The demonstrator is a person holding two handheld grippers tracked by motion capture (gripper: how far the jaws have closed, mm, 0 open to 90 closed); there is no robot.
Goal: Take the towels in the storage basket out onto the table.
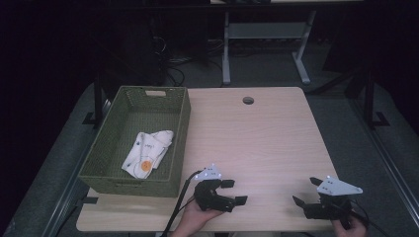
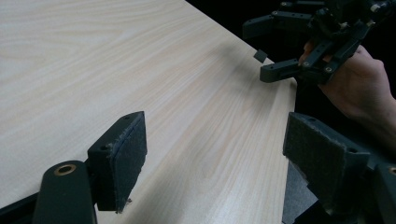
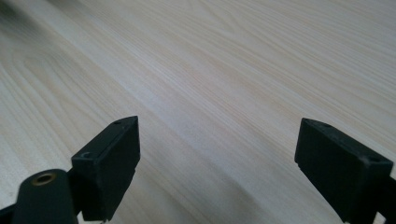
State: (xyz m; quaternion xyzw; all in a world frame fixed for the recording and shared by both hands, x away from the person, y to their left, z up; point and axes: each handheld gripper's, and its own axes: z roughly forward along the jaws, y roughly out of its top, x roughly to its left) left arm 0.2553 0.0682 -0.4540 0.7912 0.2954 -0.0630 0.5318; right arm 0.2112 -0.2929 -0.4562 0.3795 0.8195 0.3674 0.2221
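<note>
well, the pale wood-grain bench (image 1: 267, 143) carries a green woven rectangular basket (image 1: 180, 129) at about nine o'clock, and a white cloth with an orange round mark (image 1: 148, 150) lies crumpled on its floor. near six o'clock the left tongs (image 1: 236, 191) hover at the near edge in a hand (image 1: 195, 217), jaws spread wide with nothing between them. toward four o'clock the right tongs (image 1: 307, 190) sit well apart from them, also gaping wide and empty, over bare wood. a round cable hole (image 1: 248, 100) sits at twelve o'clock.
</note>
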